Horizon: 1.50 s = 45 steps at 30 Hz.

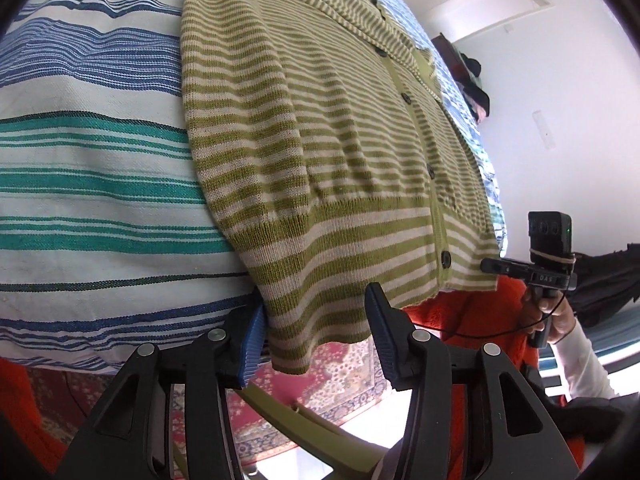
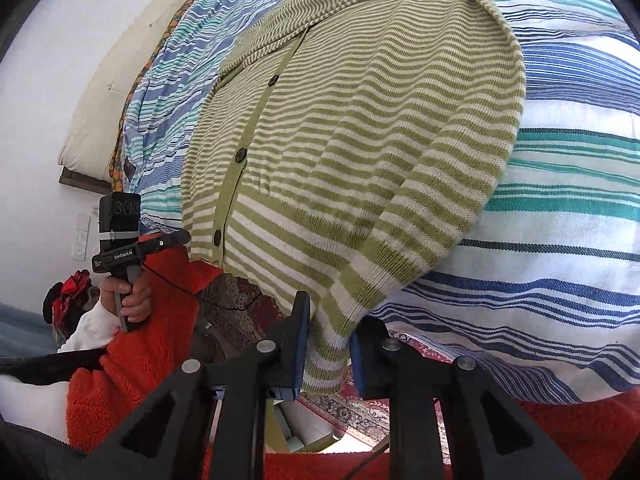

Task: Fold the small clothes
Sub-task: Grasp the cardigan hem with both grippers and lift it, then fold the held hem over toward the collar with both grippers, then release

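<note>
Cardigan [image 1: 340,152], knitted in green and cream stripes with a dark-buttoned placket, lies flat on a bedspread [image 1: 92,152] of woven blue, teal and white bands, its hem draping over the edge toward six o'clock. Both sleeve cuffs hang off that edge. Left gripper [image 1: 316,336] stands half closed around its cuff: one blue ribbed pad touches the knit, the other appears clear. Right gripper [image 2: 330,344] is clamped on the opposite cuff, both pads pressing the ribbed fabric. Step in hand, as judged: securing both sleeves before folding. Next move likely calls for finishing the left pinch, then carrying both sleeves toward twelve o'clock across the chest.
</note>
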Tool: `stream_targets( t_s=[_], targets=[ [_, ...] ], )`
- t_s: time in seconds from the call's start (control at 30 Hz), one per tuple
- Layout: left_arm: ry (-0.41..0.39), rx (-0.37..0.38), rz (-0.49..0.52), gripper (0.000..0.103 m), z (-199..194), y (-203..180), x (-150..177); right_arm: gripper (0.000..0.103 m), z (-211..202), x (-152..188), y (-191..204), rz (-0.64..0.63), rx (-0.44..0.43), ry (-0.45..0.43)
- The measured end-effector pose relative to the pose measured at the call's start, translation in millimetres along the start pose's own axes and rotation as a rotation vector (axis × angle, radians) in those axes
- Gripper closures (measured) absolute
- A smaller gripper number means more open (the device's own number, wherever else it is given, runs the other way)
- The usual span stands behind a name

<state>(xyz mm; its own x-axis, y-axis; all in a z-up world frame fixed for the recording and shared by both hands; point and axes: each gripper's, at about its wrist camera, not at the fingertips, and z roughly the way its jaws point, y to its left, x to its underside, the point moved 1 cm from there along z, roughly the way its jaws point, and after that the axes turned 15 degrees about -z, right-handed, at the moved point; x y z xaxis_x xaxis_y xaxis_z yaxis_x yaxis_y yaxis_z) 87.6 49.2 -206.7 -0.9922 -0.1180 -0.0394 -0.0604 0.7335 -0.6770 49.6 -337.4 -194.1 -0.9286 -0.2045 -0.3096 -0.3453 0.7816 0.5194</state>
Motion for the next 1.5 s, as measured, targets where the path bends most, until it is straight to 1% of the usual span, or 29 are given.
stream_targets(
  t_s=[0.07,0.1,0.13,0.17,0.2,0.23,0.3,0.4,0.47,0.63,0.7,0.73,0.8,0.97,1.07,1.17,1.27,1.33,1.5],
  targets=[
    [-0.001,-0.006,0.007,0.056,-2,-1,1,0.082,0,-1,-1,0.003,0.016,-0.002],
    [0.0,-0.007,0.011,0.061,-1,-2,1,0.082,-1,0,-1,0.002,0.022,-0.004],
    [0.0,-0.009,0.013,0.074,-1,-2,2,0.082,-2,0,-1,-0.001,0.025,-0.006],
    [0.003,-0.011,0.012,0.08,0,-3,1,0.082,-3,0,0,-0.005,0.027,-0.009],
    [0.006,-0.01,0.007,0.092,1,-2,1,0.083,-4,0,0,-0.009,0.029,-0.014],
    [0.008,-0.008,0.002,0.094,1,-1,1,0.083,-5,0,1,-0.012,0.03,-0.019],
    [0.005,-0.006,0.004,0.096,0,-1,1,0.084,-7,1,3,-0.011,0.031,-0.029],
    [-0.006,-0.013,0.035,0.097,-4,-9,3,0.086,-11,2,4,-0.007,0.037,-0.044],
    [-0.02,0.003,0.044,0.098,-11,-15,5,0.086,-16,2,4,0.004,0.038,-0.064],
    [-0.073,0.077,-0.005,0.098,-29,-21,1,0.09,-33,-5,14,0.009,0.024,-0.143],
    [-0.103,0.124,-0.036,0.098,-40,-22,-5,0.093,-41,-12,17,0.016,0.024,-0.186],
    [-0.118,0.149,-0.049,0.098,-46,-23,-9,0.096,-46,-16,18,0.023,0.021,-0.211],
    [-0.147,0.193,-0.066,0.098,-58,-29,-19,0.097,-57,-26,18,0.038,0.017,-0.263],
    [-0.22,0.267,-0.09,0.098,-81,-47,-57,0.098,-82,-60,13,0.078,0.011,-0.402],
    [-0.251,0.283,-0.101,0.098,-88,-59,-85,0.098,-98,-83,6,0.097,0.009,-0.477],
    [-0.278,0.275,-0.096,0.098,-86,-78,-123,0.098,-111,-111,-7,0.108,0.016,-0.524],
    [-0.297,0.253,-0.082,0.098,-78,-93,-169,0.098,-119,-149,-23,0.118,0.04,-0.552],
    [-0.303,0.222,-0.085,0.098,-65,-99,-203,0.098,-119,-181,-37,0.124,0.057,-0.562],
    [-0.312,0.152,-0.15,0.098,-27,-97,-285,0.098,-105,-261,-77,0.148,0.078,-0.56]
  ],
)
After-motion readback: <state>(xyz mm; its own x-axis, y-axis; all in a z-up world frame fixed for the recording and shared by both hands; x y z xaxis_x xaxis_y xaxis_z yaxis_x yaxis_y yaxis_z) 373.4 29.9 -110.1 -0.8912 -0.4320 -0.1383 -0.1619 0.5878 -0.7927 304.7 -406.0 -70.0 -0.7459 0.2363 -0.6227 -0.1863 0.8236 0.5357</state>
